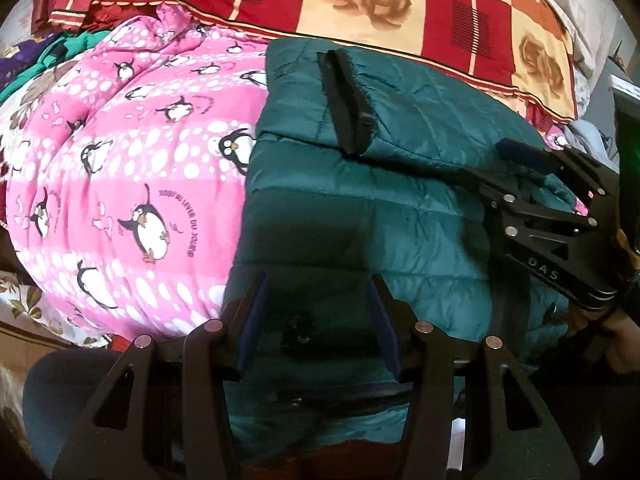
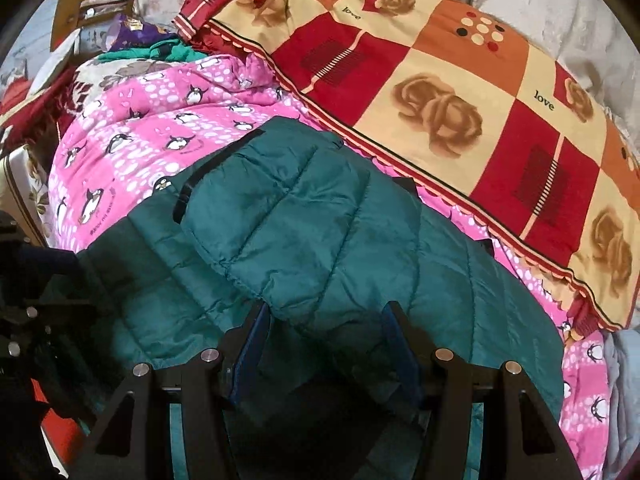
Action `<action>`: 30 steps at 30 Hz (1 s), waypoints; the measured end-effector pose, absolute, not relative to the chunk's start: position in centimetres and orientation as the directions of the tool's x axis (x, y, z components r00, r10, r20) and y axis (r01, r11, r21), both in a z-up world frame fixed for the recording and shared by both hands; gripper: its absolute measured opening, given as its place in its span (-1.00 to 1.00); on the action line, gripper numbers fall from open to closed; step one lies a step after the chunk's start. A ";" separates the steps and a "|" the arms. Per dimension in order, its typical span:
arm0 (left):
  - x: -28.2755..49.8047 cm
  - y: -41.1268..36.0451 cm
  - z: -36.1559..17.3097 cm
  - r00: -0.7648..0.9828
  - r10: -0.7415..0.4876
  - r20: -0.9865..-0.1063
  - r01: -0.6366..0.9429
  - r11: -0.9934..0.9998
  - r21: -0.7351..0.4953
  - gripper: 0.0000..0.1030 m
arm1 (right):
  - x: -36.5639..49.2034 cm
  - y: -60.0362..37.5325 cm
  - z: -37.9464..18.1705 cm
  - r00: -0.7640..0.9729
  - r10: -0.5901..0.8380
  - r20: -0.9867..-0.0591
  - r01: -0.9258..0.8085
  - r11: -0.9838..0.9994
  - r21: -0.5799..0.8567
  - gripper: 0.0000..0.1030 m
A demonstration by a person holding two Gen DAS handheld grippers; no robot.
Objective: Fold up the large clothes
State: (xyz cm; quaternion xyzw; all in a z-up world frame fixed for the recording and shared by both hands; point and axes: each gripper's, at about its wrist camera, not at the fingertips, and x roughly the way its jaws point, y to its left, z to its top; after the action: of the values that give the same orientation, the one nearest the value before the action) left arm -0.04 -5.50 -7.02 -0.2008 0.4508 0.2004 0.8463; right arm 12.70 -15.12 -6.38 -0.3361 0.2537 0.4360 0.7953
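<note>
Claw over quilted (puffy) jacket

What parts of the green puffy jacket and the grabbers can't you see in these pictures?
- Left wrist view: the teal jacket's near hem lies in dark shadow behind the left gripper.
- Right wrist view: the right gripper covers the jacket's near edge, so a pinch cannot be told.
- Left wrist view: the right gripper's fingertips sink behind a jacket fold.
- Both views: the jacket's underside rests hidden on the pink penguin blanket.
</note>
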 end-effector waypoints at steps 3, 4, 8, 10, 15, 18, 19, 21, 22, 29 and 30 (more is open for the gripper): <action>-0.2 -5.2 -7.2 0.507 0.166 -0.846 -0.532 0.832 -0.155 -0.04 | 12.9 -15.4 -6.3 0.489 0.524 -0.697 -0.863 0.404 -0.302 0.09; -0.3 -5.2 -7.2 0.504 0.169 -0.847 -0.535 0.831 -0.153 -0.04 | 12.9 -15.5 -6.3 0.489 0.523 -0.698 -0.863 0.406 -0.300 0.09; -0.1 -5.6 -7.0 0.506 0.172 -0.845 -0.530 0.835 -0.147 -0.04 | 12.7 -15.8 -6.3 0.497 0.517 -0.698 -0.858 0.415 -0.303 0.09; 0.1 -5.9 -6.8 0.511 0.171 -0.843 -0.520 0.842 -0.145 -0.04 | 12.6 -16.1 -6.2 0.501 0.511 -0.699 -0.854 0.421 -0.305 0.09; 0.4 -6.7 -6.5 0.515 0.163 -0.841 -0.501 0.854 -0.141 -0.04 | 12.7 -17.1 -5.9 0.512 0.492 -0.704 -0.842 0.447 -0.300 0.09; 0.4 -7.2 -6.3 0.518 0.163 -0.840 -0.494 0.858 -0.138 -0.04 | 13.0 -18.0 -5.8 0.517 0.480 -0.709 -0.834 0.468 -0.291 0.09; 0.4 -7.3 -6.3 0.518 0.164 -0.839 -0.493 0.859 -0.137 -0.04 | 13.1 -18.3 -5.8 0.521 0.473 -0.711 -0.829 0.478 -0.291 0.09; 0.4 -7.5 -6.2 0.521 0.163 -0.838 -0.489 0.862 -0.136 -0.04 | 13.5 -19.0 -5.9 0.525 0.461 -0.715 -0.823 0.491 -0.286 0.09; 0.5 -7.6 -6.1 0.522 0.163 -0.837 -0.486 0.863 -0.135 -0.04 | 13.6 -19.2 -5.9 0.524 0.458 -0.718 -0.821 0.497 -0.282 0.09; 0.7 -7.3 -6.6 0.517 0.163 -0.840 -0.492 0.860 -0.136 -0.04 | 14.4 -20.5 -5.9 0.532 0.481 -0.697 -0.814 0.516 -0.266 0.09; 0.8 -7.2 -6.9 0.510 0.161 -0.845 -0.496 0.857 -0.136 -0.04 | 14.2 -20.0 -5.7 0.531 0.507 -0.679 -0.824 0.496 -0.274 0.09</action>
State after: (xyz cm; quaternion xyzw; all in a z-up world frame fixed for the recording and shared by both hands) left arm 0.80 -7.20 -6.94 -0.1841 0.4556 0.1935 0.8492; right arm 14.24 -19.99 -5.66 -0.2977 0.2663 0.4045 0.8227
